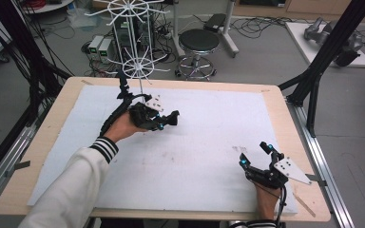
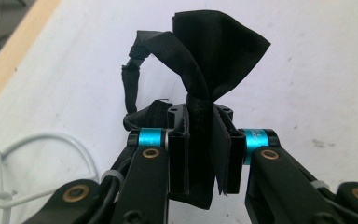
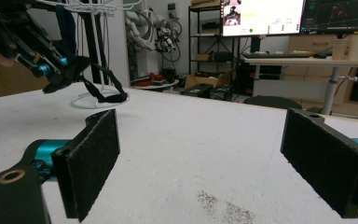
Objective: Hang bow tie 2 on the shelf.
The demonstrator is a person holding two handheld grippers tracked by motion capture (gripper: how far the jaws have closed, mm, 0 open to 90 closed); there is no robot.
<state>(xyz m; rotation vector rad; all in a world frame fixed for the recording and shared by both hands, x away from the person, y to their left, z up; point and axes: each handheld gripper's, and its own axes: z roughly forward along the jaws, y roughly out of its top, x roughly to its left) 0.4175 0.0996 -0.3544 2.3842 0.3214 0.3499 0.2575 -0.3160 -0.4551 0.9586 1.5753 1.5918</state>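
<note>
My left gripper (image 1: 163, 121) hangs over the white mat (image 1: 209, 123) left of centre, shut on a black cloth with a strap loop (image 1: 173, 116). In the left gripper view the cloth (image 2: 214, 51) bunches out above the closed gripper (image 2: 205, 128), and its strap (image 2: 129, 88) curls away to the left. The right gripper view shows that gripper (image 3: 51, 70) at the far left with the strap (image 3: 106, 88) dangling just above the mat. My right gripper (image 1: 255, 154) rests near the front right of the mat, open, with nothing between its pads (image 3: 91, 158).
A white wire hanging stand (image 1: 138, 66) rises at the table's far edge, its round base (image 3: 98, 100) close behind the left gripper. A stool (image 1: 198, 42) and cables sit on the floor beyond. Black frame posts (image 1: 323, 57) flank the table.
</note>
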